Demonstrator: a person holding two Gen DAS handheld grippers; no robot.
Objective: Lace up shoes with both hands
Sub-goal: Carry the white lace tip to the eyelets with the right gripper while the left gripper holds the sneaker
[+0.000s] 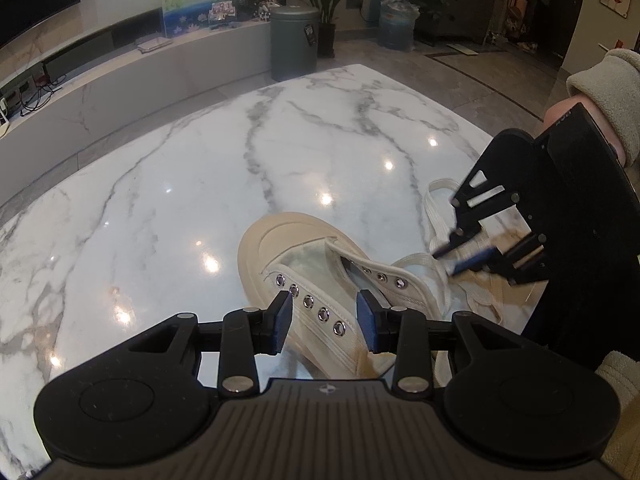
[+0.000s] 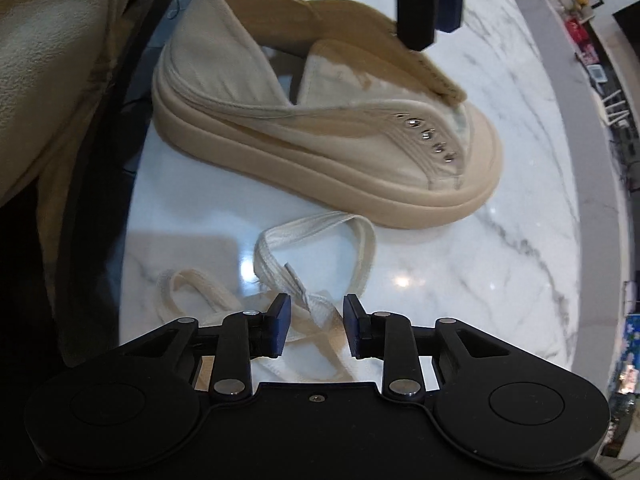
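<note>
Left gripper (image 1: 325, 322) jaws open over shoe (image 1: 316, 280) eyelets; right gripper (image 2: 315, 330) jaws open w/ lace (image 2: 320, 312) between, near desk (image 2: 460, 240) edge.

The marble table (image 1: 168, 200) is bare and wide in the upper left of the left wrist view. The shoe (image 1: 312, 272) blocks the middle. Loose lace (image 2: 320, 240) lies in loops low in the right wrist view, just beside the shoe.
</note>
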